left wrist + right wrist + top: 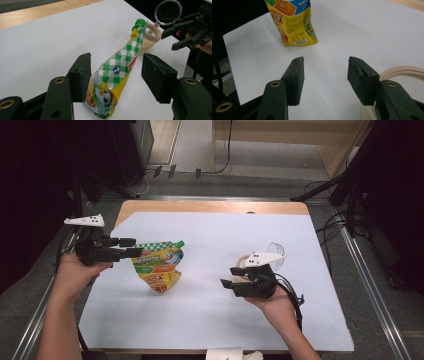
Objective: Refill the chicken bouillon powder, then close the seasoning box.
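Left gripper [116, 75] open around standing pouch [117, 72], pads apart from it; right gripper [325, 77] open, holding nothing, beside beige jar [402, 72], partly cut off behind one jaw

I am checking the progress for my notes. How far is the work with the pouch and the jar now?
Done, it seems: the jar has its clear lid flipped open. The spout pouch stands on the white sheet, green cap on.

In hand: nothing. The left gripper is open around the pouch, pads apart from it. The right gripper is open beside the jar.

Left: probably uncapping the pouch and pouring.
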A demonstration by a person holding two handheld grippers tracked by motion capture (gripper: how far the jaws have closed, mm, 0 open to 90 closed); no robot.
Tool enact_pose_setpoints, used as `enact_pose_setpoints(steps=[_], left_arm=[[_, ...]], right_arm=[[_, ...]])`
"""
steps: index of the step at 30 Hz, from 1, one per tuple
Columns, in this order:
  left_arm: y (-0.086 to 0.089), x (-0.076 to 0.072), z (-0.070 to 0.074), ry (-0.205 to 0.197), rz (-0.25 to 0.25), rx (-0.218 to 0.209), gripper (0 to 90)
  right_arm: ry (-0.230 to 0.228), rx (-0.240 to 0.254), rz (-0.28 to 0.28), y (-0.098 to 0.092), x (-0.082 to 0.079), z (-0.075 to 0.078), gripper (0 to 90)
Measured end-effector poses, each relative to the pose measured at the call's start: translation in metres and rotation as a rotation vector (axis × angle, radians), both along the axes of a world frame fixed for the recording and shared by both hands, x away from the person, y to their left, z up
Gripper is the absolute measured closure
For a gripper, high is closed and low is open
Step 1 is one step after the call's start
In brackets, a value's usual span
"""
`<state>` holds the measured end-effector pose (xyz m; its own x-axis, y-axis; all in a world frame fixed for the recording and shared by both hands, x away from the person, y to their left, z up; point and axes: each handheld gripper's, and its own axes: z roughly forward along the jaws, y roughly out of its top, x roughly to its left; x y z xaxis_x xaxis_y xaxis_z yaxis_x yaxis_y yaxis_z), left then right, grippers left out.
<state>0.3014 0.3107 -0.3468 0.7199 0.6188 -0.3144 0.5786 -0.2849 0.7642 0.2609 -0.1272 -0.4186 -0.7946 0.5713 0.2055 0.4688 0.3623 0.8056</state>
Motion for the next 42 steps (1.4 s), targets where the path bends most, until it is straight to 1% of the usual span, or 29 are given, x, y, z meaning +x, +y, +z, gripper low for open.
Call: enact_pose_setpoints(steps=[3,4,8,10,11,15,18,20,22,24,28,30,32,38,42], left_arm=[[0.007,-0.001,0.001,0.004,0.014,-0.011,40.5],[0.010,-0.001,0.001,0.005,0.018,-0.010,39.3],[0.016,-0.001,-0.002,0.016,0.036,0.002,39.1],[0.019,-0.001,-0.003,0.015,0.044,0.009,39.1],[0.020,-0.001,-0.004,0.014,0.048,0.007,39.1],[0.026,0.000,-0.010,0.009,0.070,0.036,38.9],[0.028,0.003,-0.016,0.024,0.080,0.033,39.0],[0.028,0.005,-0.021,0.028,0.080,0.035,39.0],[0.027,0.007,-0.026,0.011,0.086,0.050,39.5],[0.026,0.008,-0.031,0.020,0.095,0.050,39.2],[0.023,0.013,-0.040,0.034,0.095,0.040,38.0],[0.020,0.014,-0.043,0.038,0.090,0.043,37.9],[0.016,0.015,-0.045,0.040,0.079,0.057,37.7],[0.011,0.017,-0.049,0.045,0.066,0.063,37.2],[0.008,0.018,-0.048,0.038,0.060,0.065,37.1]], right_arm=[[-0.004,0.005,-0.008,-0.005,0.001,0.003,49.0],[-0.001,0.008,-0.012,-0.006,0.001,0.005,49.1],[-0.004,0.019,-0.023,-0.012,0.003,0.009,49.3],[-0.003,0.019,-0.026,-0.015,0.004,0.011,49.4],[-0.007,0.019,-0.028,-0.016,0.004,0.011,49.4],[-0.012,0.020,-0.035,-0.021,0.005,0.015,49.5],[-0.019,0.024,-0.041,-0.026,0.006,0.020,49.8],[-0.023,0.033,-0.047,-0.028,0.007,0.023,50.0],[-0.033,0.037,-0.051,-0.031,0.007,0.027,50.3],[-0.044,0.038,-0.057,-0.035,0.008,0.031,50.6],[-0.055,0.049,-0.081,-0.045,0.008,0.040,51.3],[-0.055,0.053,-0.091,-0.051,0.008,0.043,51.9],[-0.057,0.052,-0.103,-0.056,0.009,0.046,52.6],[-0.054,0.039,-0.121,-0.069,0.010,0.052,59.8],[-0.040,0.051,-0.140,-0.080,0.010,0.055,68.1]])
